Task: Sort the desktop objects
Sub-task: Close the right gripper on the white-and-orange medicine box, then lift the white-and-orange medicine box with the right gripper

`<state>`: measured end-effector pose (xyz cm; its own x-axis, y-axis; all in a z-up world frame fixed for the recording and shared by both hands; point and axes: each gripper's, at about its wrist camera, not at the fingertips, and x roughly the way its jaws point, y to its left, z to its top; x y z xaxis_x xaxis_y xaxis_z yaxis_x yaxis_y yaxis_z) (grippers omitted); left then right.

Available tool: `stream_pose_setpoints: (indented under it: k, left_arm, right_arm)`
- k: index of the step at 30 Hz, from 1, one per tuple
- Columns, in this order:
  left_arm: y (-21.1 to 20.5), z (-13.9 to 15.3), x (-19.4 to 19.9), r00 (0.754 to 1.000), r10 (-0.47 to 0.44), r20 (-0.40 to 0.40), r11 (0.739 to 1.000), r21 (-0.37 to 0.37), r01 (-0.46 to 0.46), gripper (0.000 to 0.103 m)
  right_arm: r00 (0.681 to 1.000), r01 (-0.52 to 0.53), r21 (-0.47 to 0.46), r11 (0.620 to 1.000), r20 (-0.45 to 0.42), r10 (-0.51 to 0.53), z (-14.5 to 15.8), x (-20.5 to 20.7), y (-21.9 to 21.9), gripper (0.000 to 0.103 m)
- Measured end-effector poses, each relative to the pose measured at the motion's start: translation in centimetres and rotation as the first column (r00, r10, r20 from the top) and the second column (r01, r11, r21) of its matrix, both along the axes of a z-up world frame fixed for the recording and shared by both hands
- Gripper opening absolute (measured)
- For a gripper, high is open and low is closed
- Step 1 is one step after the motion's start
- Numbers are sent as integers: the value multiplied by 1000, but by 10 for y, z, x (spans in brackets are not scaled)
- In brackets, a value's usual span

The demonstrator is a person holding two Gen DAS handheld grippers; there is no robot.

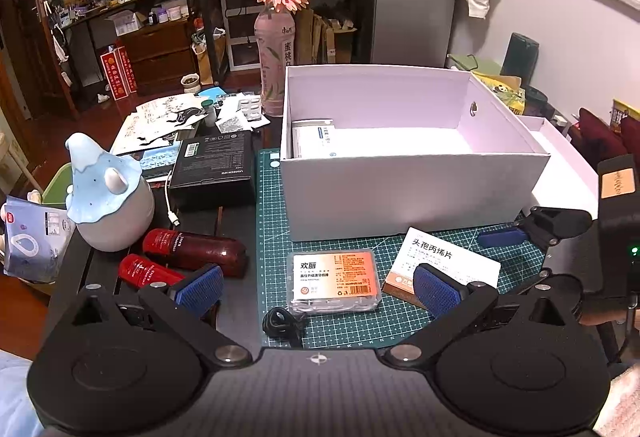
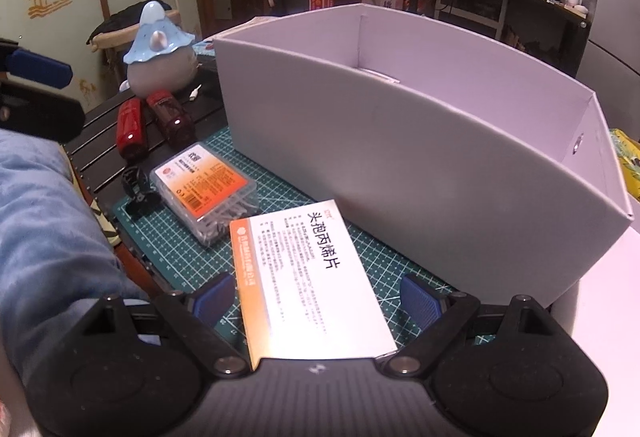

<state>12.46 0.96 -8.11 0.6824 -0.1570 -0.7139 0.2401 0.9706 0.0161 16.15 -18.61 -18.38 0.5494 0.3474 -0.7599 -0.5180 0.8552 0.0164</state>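
A white medicine box (image 2: 308,277) with an orange edge lies flat on the green cutting mat (image 2: 192,269), in front of the big white open box (image 2: 440,165). My right gripper (image 2: 316,301) is open and straddles the medicine box, its blue pads a little off both long sides. A clear plastic case (image 1: 334,281) with an orange label lies left of it. My left gripper (image 1: 320,289) is open, hovering over that case with nothing gripped. A blue pad of the right gripper (image 1: 500,237) shows beyond the medicine box (image 1: 448,257). Inside the big box (image 1: 400,193) a small white carton (image 1: 312,137) sits at the left end.
Two red bottles (image 1: 192,249) lie left of the mat beside a blue-capped ceramic jar (image 1: 108,197). A black clip (image 1: 280,321) sits at the mat's near edge. A black carton (image 1: 212,165), papers and a flower bottle (image 1: 278,65) stand behind. The box lid (image 1: 560,157) lies at right.
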Motion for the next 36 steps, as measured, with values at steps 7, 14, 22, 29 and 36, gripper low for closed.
stream_pose_setpoints:
  k: [7, 14, 22, 29, 36]
  left_arm:
    - [0, 0, 0, 1000, 0, 0, 1000, -1, 0, 103]
    - [0, -1, 0, 1000, 1, -3, 1000, 4, -1, 103]
    - [-1, -1, 0, 1000, 1, -1, 1000, 7, -1, 103]
    - [-2, -1, 0, 1000, 2, 1, 1000, 9, -2, 103]
    - [-1, -1, 0, 1000, 6, 1, 1000, 7, -6, 103]
  right_arm:
    - [999, -32, -27, 999, 0, 32, -4, 2, 5, 89]
    - [998, -55, -25, 998, -8, 54, -7, 6, 8, 89]
    - [998, -50, -21, 999, -30, 49, -11, 8, 10, 81]
    - [998, -54, -35, 998, -37, 53, -12, 6, 13, 78]
    - [999, -6, -22, 1000, -41, 6, -8, 8, 11, 78]
